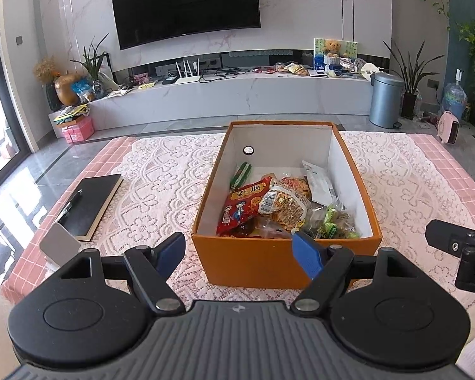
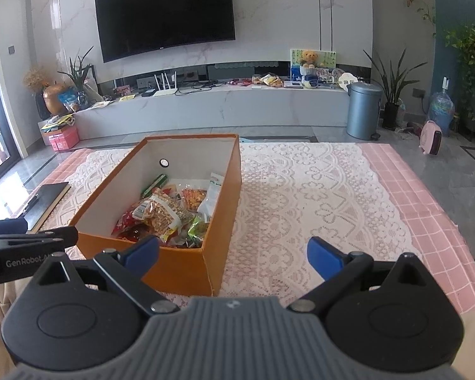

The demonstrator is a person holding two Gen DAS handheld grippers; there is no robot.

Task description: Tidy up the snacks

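While both tools hovered at the near end of the orange box [image 1: 285, 259], the left gripper [image 1: 242, 251] and right gripper [image 2: 232, 253] stood wide open, holding nothing; the snacks [image 1: 278, 205] lay heaped inside the box. It rested on the lace tablecloth [image 2: 300, 190]; a black notebook [image 1: 90, 204] lay well apart.

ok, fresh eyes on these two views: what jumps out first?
The orange box in the middle of the lace-covered table, its near half heaped with snack packets. Both grippers, left and right, hover open and empty just short of it. A black notebook with a pen lies at the table's left edge.
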